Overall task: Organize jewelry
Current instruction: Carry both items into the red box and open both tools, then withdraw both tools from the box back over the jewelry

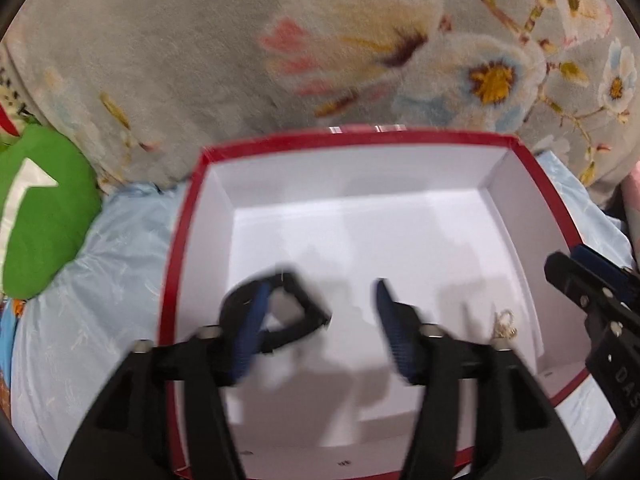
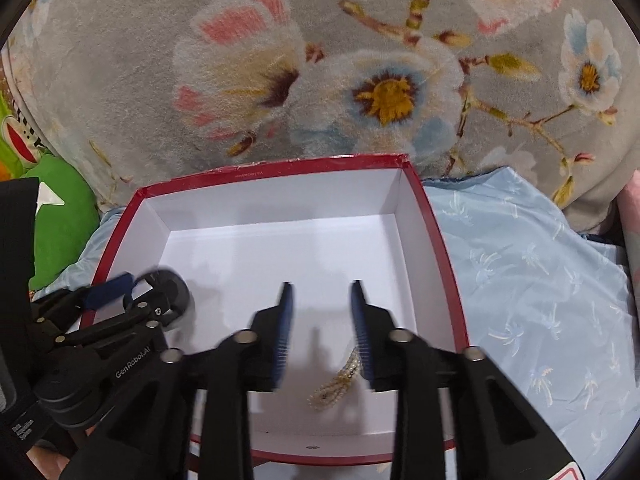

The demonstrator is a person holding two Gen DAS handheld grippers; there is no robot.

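Bright, even indoor light. Soft tool shadows fall on the white box floor point(image 1: 360, 240). Left view motion-blurred; fisheye bends edges, dark vignette corners.

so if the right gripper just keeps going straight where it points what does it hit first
Probably the white floor of the red box; the open right gripper points into it, past the pearl bracelet lying nearer. Depth is unclear.

A red-rimmed cardboard box point(image 2: 436, 240) has plain white inner walls and floor; a gold-and-pearl-white beaded jewelry piece point(image 2: 338, 384) lies in it. The pale blue sheet point(image 2: 532, 280) carries small white palm motifs. The grey plush blanket point(image 2: 120, 60) shows pink, cream and blue flowers with yellow centres
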